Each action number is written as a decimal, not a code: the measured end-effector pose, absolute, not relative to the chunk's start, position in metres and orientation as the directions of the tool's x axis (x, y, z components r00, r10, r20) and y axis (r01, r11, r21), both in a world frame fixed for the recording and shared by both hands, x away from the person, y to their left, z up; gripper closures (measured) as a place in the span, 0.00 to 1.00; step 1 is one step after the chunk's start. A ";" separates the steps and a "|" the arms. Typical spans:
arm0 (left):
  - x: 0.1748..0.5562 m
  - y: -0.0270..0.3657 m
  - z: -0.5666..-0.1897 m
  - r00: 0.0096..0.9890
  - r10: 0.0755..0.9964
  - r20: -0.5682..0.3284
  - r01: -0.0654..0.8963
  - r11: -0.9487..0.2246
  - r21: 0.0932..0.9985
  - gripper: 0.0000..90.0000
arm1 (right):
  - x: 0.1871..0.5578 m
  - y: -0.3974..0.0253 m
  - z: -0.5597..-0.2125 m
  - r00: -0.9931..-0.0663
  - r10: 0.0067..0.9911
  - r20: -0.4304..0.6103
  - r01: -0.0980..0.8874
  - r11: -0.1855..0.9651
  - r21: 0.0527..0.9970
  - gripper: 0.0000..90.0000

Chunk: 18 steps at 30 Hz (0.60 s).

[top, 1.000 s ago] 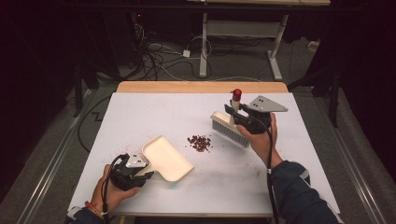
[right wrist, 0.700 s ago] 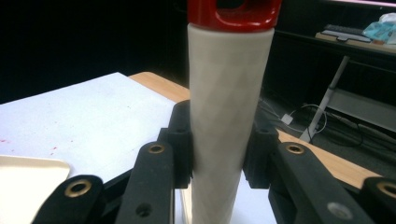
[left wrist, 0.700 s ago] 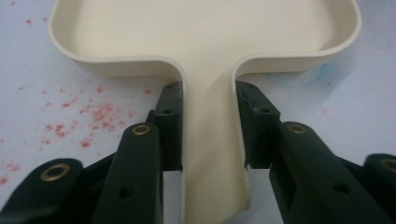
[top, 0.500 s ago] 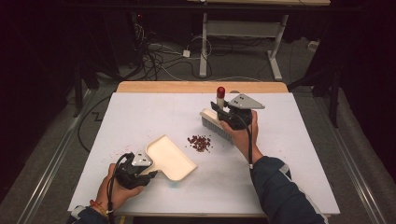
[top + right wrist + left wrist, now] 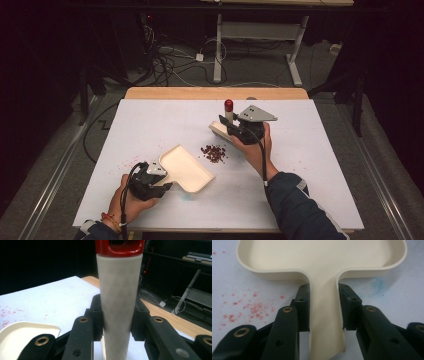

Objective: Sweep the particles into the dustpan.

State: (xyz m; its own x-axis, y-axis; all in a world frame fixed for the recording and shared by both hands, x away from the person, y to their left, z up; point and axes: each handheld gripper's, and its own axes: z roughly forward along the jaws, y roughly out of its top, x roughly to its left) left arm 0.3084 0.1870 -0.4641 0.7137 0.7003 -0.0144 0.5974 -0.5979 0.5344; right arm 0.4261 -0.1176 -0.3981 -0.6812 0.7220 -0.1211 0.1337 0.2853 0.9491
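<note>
Item: sweeping set, in use on white worktop (image 5: 310,150).

Dustpan (image 5: 186,169): cream, handle clamped in the left hand-held gripper (image 5: 159,184), jaws closed on both sides of the handle. Since half a second ago it has been shifted slightly rightward, toward the crumbs (image 5: 213,153). Long axis runs from near-left to far-right; open mouth is pointed at the crumbs, just short of them.

Brush (image 5: 223,125): white handle with red cap, gripped by the right hand-held gripper (image 5: 235,131), jaws closed on the handle. It has been brought nearer the crumbs, to their far side. Handle is held roughly upright, cap up, head down near the worktop.

Judgement: tools are being closed on the pile from opposite sides; the sweep is judged not yet begun.
</note>
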 end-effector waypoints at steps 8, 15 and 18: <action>0.312 0.180 -0.464 0.706 0.708 -0.019 0.610 -0.594 0.525 0.71 | 0.415 -0.105 -0.399 -0.702 0.704 -0.104 0.131 0.271 0.954 0.77; 0.316 0.171 -0.463 0.704 0.710 -0.013 0.612 -0.597 0.520 0.71 | 0.403 -0.089 -0.400 -0.717 0.688 -0.112 0.123 0.284 0.951 0.76; 0.316 0.168 -0.463 0.704 0.710 -0.012 0.611 -0.597 0.520 0.71 | 0.401 -0.086 -0.401 -0.718 0.686 -0.119 0.119 0.289 0.950 0.76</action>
State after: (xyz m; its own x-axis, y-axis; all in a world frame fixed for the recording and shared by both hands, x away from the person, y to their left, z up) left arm 0.3163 0.1683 -0.4625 0.7043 0.7098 -0.0122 0.6108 -0.5971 0.5200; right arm 0.4015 -0.0862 -0.4009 -0.7183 0.6855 -0.1186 0.1185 0.2885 0.9501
